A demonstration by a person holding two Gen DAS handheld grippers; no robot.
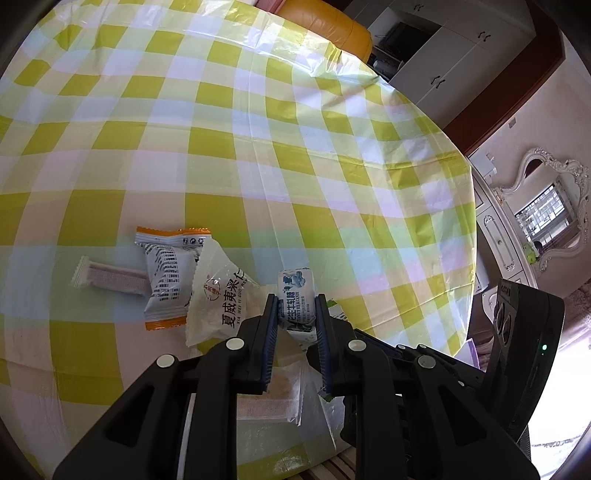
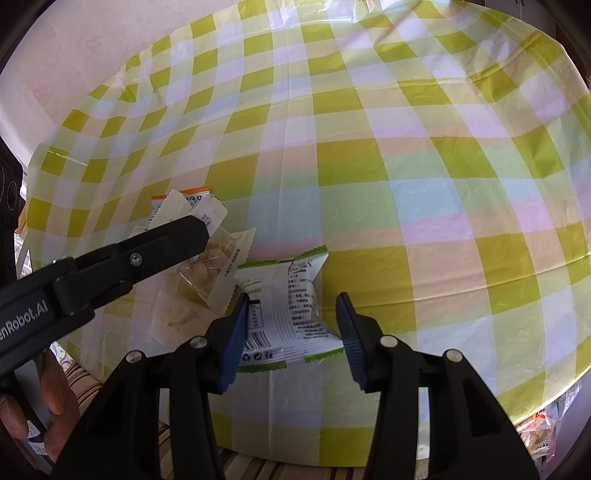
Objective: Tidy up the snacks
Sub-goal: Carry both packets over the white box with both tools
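Note:
My left gripper [image 1: 295, 301] is shut on a small blue-and-white candy packet [image 1: 295, 286], held just above the pile of snacks. In the right wrist view the left gripper [image 2: 201, 230] reaches in from the left over that pile. My right gripper [image 2: 291, 328] points down at a white packet with green edges [image 2: 288, 302] lying on the checked tablecloth [image 2: 406, 184]. Both blue pads touch the packet's sides, and its middle looks pinched.
The pile holds an orange-edged packet [image 1: 166, 277], a pale wafer bar [image 1: 110, 278], a white packet with red print [image 1: 218, 295] and a clear biscuit packet [image 2: 207, 266]. A hand [image 2: 48, 398] shows at lower left. The table's edge [image 1: 469, 221] curves at right, an orange chair [image 1: 325, 26] behind.

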